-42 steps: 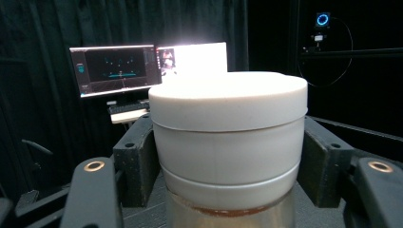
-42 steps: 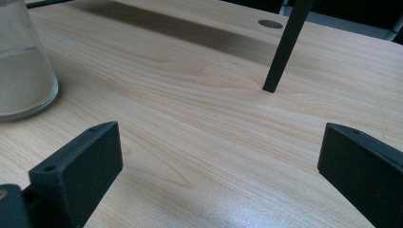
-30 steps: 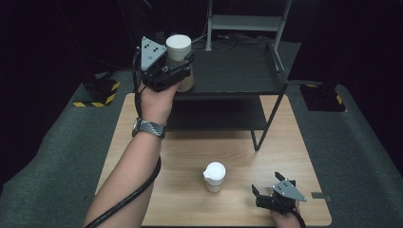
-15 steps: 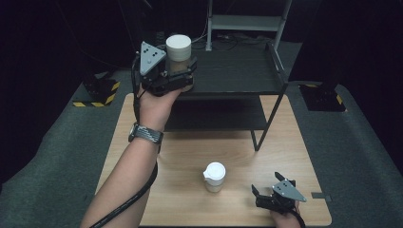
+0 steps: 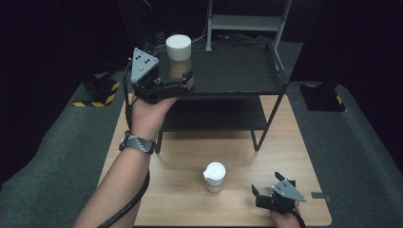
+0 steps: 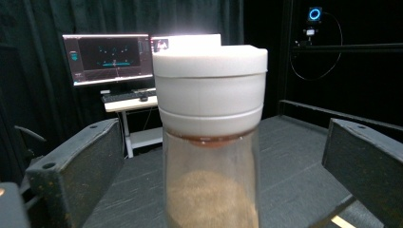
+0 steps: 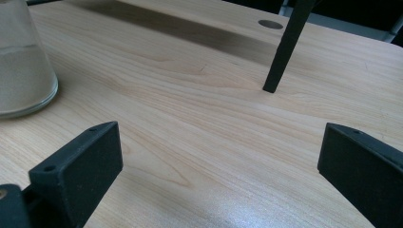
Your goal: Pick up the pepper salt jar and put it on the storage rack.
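Up on the black shelf [image 5: 237,71], left gripper [image 5: 183,80] jaws spread wide around the jar [image 5: 179,59], not touching; right gripper [image 5: 266,190] gapes empty over the counter [image 5: 190,156].

Black left hand-held gripper [image 5: 183,78] (grey three-cornered plate, trailing cable); dark wristwatch [image 5: 137,142].

High view overhead, facing forward; gripper views close along own jaws, sharing its table [image 5: 237,156].

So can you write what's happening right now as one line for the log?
left gripper: open around white-lidded jar on black shelf | right gripper: open, empty, on wooden table | second jar: on table
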